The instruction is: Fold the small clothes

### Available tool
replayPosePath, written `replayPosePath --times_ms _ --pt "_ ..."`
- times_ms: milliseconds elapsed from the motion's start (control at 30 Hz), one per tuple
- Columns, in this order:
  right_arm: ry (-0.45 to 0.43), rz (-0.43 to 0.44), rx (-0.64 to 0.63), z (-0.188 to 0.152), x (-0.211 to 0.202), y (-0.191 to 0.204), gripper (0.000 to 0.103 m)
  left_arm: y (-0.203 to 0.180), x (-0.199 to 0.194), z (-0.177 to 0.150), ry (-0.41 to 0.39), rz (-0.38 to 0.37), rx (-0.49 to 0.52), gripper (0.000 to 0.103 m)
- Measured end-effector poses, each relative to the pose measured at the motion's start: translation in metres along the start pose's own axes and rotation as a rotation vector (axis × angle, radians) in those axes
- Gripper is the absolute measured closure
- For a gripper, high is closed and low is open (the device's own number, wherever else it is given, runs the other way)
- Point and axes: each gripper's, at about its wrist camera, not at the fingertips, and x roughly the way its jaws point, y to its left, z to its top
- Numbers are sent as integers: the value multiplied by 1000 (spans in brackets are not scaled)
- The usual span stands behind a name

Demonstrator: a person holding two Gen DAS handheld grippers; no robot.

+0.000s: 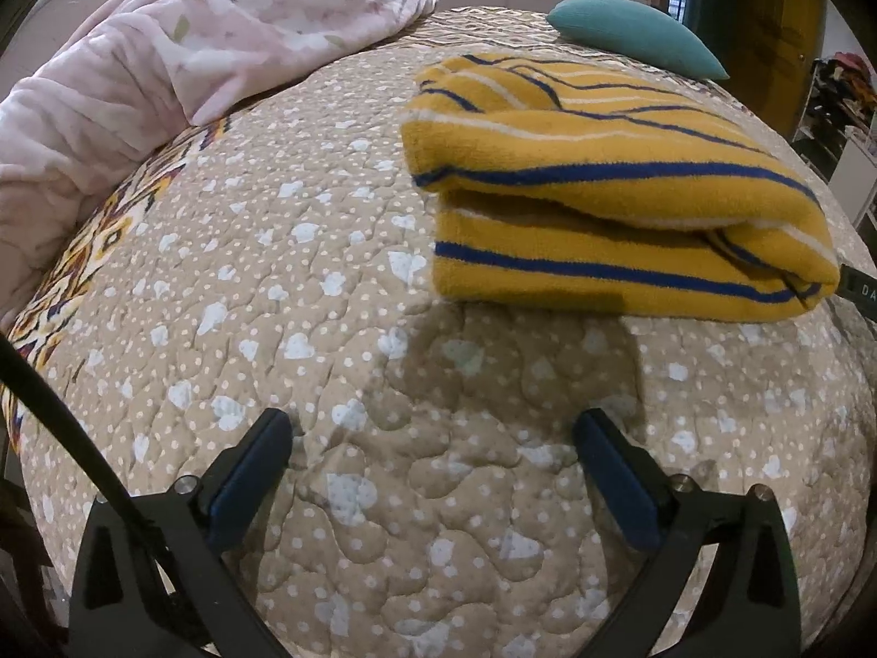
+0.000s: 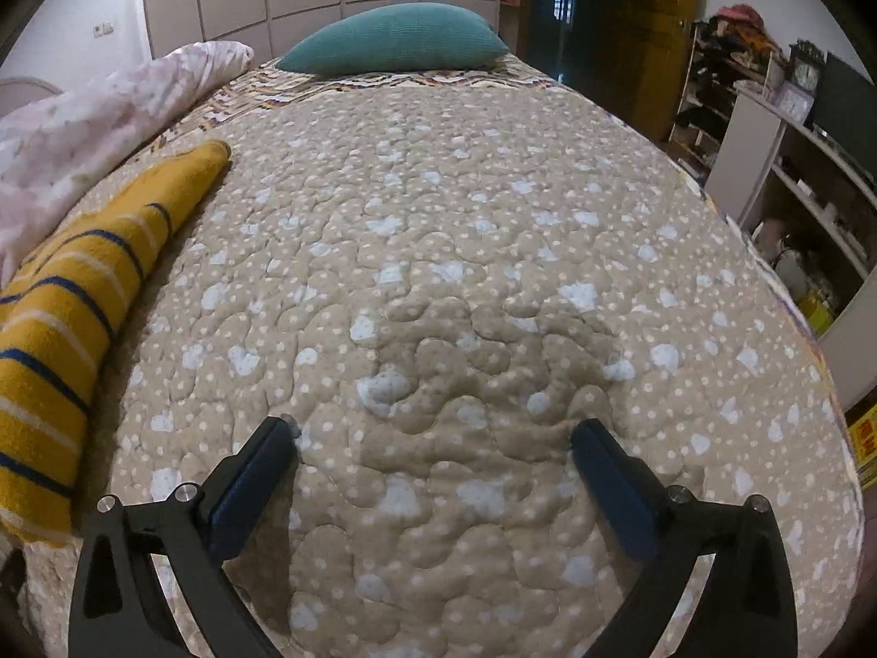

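A yellow garment with blue and white stripes (image 1: 614, 192) lies folded in a thick stack on the beige dotted quilt (image 1: 383, 362). In the right wrist view the same garment (image 2: 66, 318) lies along the left edge. My left gripper (image 1: 433, 427) is open and empty, low over the quilt, a little in front of the garment and apart from it. My right gripper (image 2: 433, 433) is open and empty over bare quilt (image 2: 466, 252), to the right of the garment.
A pink floral blanket (image 1: 181, 66) is bunched at the far left of the bed. A teal pillow (image 2: 394, 38) lies at the head of the bed. White shelves (image 2: 795, 175) and a dark doorway (image 2: 603, 16) stand off the bed's right side.
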Motion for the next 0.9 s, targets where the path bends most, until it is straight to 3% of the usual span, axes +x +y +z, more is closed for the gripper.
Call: replayPosePath --times_ms 233,533,900 --pt "0 -6 -4 -2 -1 0 0 -2 -1 -1 -19 0 9 0" --pt "0 -5 -3 -1 -1 0 0 -1 0 1 13 3 2 0" --pt "0 -5 -3 -2 -1 0 0 2 -1 -5 -31 -8 -11 0"
